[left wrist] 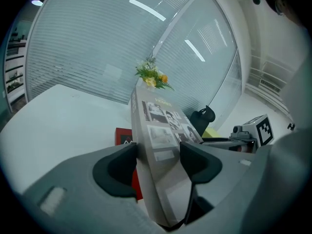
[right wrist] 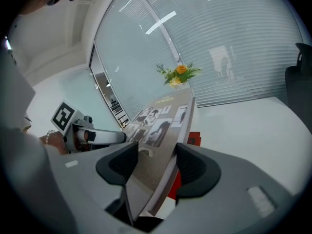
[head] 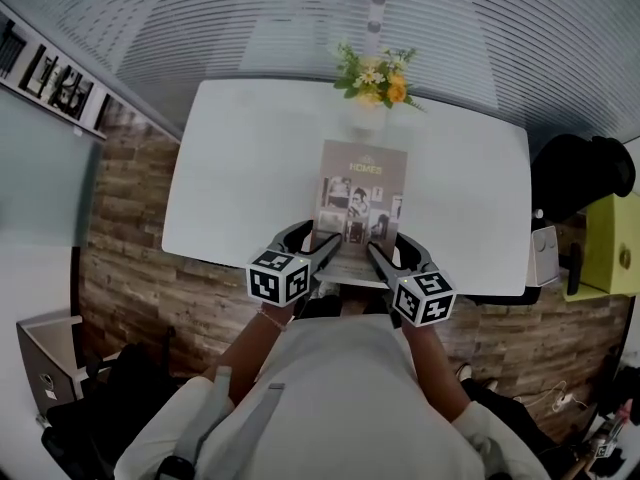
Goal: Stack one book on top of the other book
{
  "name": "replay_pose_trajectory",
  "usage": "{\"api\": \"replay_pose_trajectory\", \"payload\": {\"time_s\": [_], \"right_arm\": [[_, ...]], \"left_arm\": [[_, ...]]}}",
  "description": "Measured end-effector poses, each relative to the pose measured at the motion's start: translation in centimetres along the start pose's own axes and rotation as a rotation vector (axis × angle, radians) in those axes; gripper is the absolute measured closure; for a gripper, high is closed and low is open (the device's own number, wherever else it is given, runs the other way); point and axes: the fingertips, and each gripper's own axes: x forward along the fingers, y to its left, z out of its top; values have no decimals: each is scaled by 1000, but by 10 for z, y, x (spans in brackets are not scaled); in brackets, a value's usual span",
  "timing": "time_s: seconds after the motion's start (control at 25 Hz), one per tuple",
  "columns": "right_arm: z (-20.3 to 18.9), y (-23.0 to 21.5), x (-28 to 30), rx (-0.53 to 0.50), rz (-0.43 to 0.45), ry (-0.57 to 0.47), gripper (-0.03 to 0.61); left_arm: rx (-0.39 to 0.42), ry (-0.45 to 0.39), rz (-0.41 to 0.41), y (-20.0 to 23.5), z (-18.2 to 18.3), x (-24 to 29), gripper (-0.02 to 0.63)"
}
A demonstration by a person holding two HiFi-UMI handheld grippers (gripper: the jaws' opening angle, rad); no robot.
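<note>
Two grippers share one load: the left gripper (left wrist: 158, 160) and the right gripper (right wrist: 156, 164) each have their jaws closed on the near edge of the grey book (head: 364, 193), one at each near corner, with the cover pinched flat between the pads. The grey book sits over the near middle of the white table (head: 240, 168), its long side running away from us toward the flowers (head: 375, 78). A red book (left wrist: 123, 136) peeks out from beneath it in both gripper views, while the head view hides it completely under the grey one.

We cannot tell whether the grey book rests on the red book or hangs just above it. The scene fits both a book about to be set down and one already lying stacked with the jaws not yet opened.

We judge the grey book to be broad, thin and stiff, probably of moderate weight. Held only at the near edge, its far end likely pulls downward, so two spaced grips suit it better than one. The smooth cover may slide between the pads, so we favour firm, even pressure close to the corners.
</note>
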Motion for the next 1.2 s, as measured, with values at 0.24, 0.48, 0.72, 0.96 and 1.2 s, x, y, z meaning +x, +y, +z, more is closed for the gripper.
{"api": "replay_pose_trajectory", "payload": {"time_s": [0.24, 0.48, 0.72, 0.96, 1.2], "right_arm": [[-5, 22, 11, -13, -3, 1, 333], [-5, 21, 9, -22, -3, -6, 333], [-1, 12, 1, -21, 4, -9, 333], [-1, 6, 0, -27, 21, -8, 334], [-8, -2, 12, -17, 33, 3, 334]], "left_arm": [[-16, -4, -7, 18, -5, -18, 325], [-20, -17, -4, 15, -6, -17, 325], [-16, -18, 4, 5, -3, -12, 325], [-22, -16, 19, 2, -4, -9, 325], [-25, 1, 36, 12, -10, 1, 325]]}}
